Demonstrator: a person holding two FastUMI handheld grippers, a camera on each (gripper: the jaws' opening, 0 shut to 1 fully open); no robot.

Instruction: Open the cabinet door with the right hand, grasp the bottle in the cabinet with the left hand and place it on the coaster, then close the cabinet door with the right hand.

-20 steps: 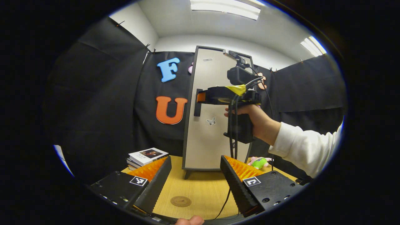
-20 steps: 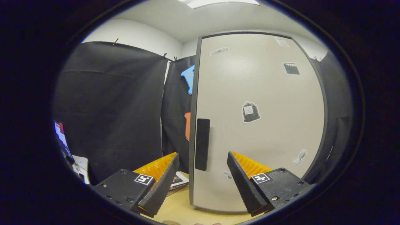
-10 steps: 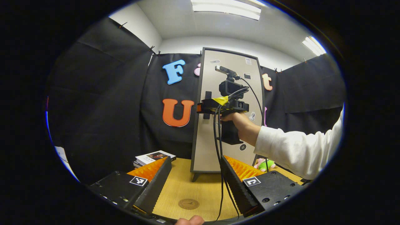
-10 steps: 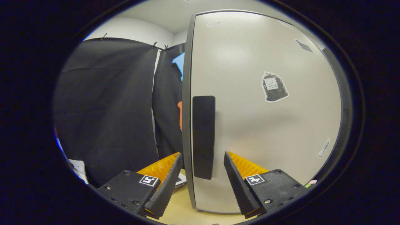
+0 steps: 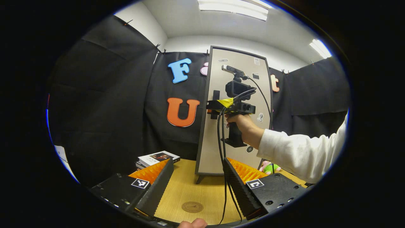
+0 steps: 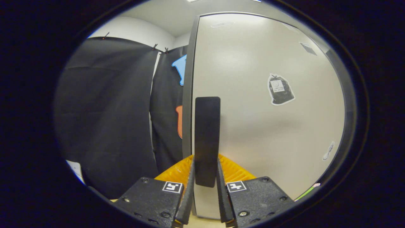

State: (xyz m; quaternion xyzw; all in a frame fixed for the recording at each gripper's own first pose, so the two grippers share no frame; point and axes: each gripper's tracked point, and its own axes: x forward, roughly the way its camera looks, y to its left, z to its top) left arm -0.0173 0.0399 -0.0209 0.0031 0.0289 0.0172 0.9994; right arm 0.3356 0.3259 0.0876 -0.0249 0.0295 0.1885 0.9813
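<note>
A tall cabinet stands on the wooden table, its beige door closed, so what is inside is hidden. In the right gripper view, my right gripper is shut on the door's black vertical handle, one finger pressing each side. The left gripper view shows that same gripper at the handle, held by a hand in a white sleeve. My left gripper hangs open over the table, nothing between its fingers. A round brown coaster lies just below it, near the front edge.
A stack of books lies on the table left of the cabinet. A green and pink plush toy sits to the cabinet's right. Cables hang from the right gripper down in front of the door.
My right gripper moved up to the handle and shut on it; its fingers were apart half a second ago. The left gripper stayed open and barely shifted.
</note>
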